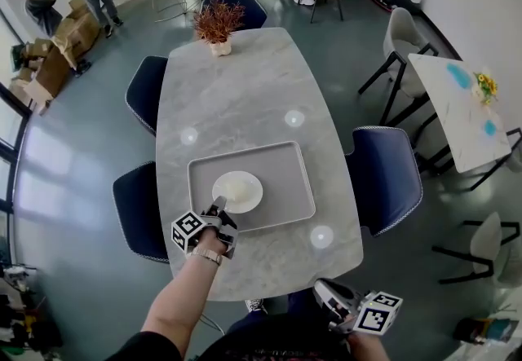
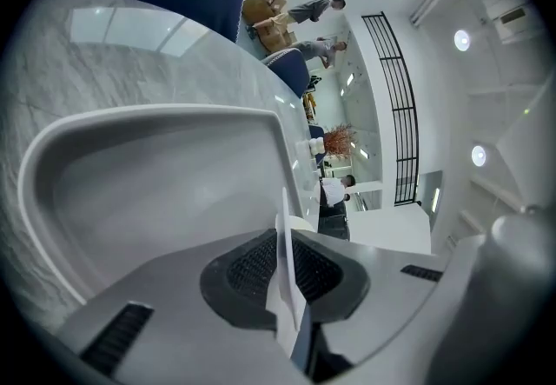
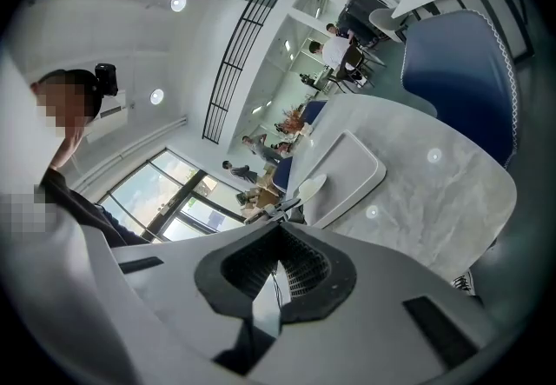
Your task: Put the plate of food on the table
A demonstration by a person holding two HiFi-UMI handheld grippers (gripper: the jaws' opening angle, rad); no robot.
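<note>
A white plate (image 1: 237, 191) with a pale mound of food sits over the grey tray (image 1: 294, 213) on the marble table (image 1: 245, 90). My left gripper (image 1: 218, 206) is shut on the plate's near rim. In the left gripper view that thin white plate rim (image 2: 285, 253) stands edge-on between the pads, with the tray (image 2: 156, 175) beyond it. I cannot tell whether the plate rests on the tray or hangs just above it. My right gripper (image 1: 322, 290) is off the table's near edge, shut and holding nothing. The right gripper view shows the plate (image 3: 311, 185) and tray (image 3: 352, 166) from the side.
A potted dried plant (image 1: 218, 25) stands at the table's far end. Dark blue chairs flank the table on the right (image 1: 383, 176) and the left (image 1: 139, 209). A second white table (image 1: 461, 107) is at the right. People stand and sit at the back of the room.
</note>
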